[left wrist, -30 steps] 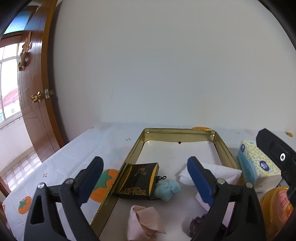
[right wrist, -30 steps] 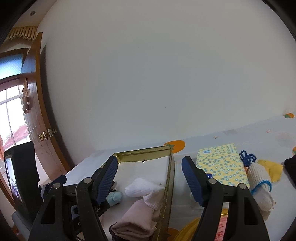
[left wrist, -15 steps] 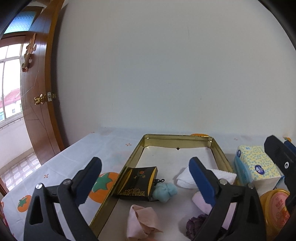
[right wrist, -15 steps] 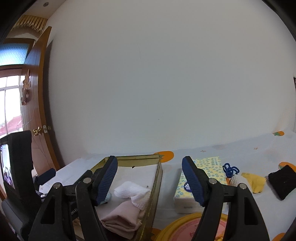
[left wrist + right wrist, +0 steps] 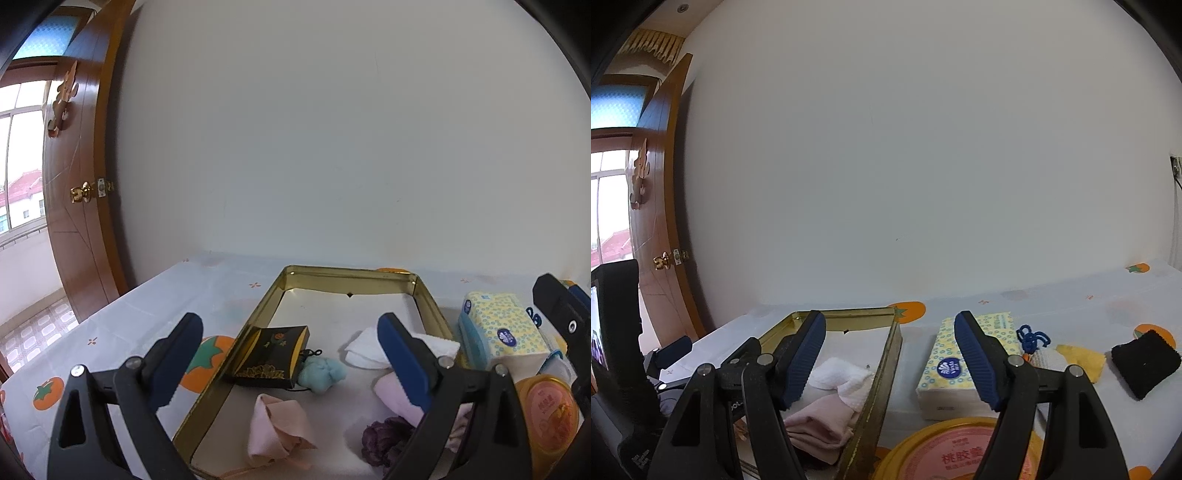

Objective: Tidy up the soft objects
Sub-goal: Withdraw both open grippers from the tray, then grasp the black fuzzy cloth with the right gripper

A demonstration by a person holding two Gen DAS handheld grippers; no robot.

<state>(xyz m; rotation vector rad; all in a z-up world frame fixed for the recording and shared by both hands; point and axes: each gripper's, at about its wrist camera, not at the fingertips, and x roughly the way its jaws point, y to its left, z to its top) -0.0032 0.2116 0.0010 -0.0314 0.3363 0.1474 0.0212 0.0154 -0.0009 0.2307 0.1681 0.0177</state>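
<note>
A gold tin tray (image 5: 258, 314) (image 5: 892, 354) holds a white cloth (image 5: 365, 349) (image 5: 842, 373), a folded pink cloth (image 5: 275, 424), a light pink cloth (image 5: 823, 421), a blue fluffy ball (image 5: 321, 373), a purple piece (image 5: 384, 437) and a black-and-gold pouch (image 5: 269, 356). My left gripper (image 5: 291, 356) is open and empty above the tray's near end. My right gripper (image 5: 890, 358) is open and empty over the tray's right rim. On the table to the right lie a black cloth (image 5: 1143, 365), a yellow cloth (image 5: 1082, 360), a white knit piece (image 5: 1047, 360) and a blue cord (image 5: 1030, 338).
A tissue pack (image 5: 498, 334) (image 5: 960, 365) lies right of the tray. A round orange-lidded tin (image 5: 546, 402) (image 5: 964, 450) sits near me. The tablecloth (image 5: 129, 321) has orange fruit prints. A wooden door (image 5: 77, 184) stands at left and a white wall behind.
Both grippers have tilted up and drawn back a little, still open. The right view has swung right, bringing the black and yellow cloths into sight.
</note>
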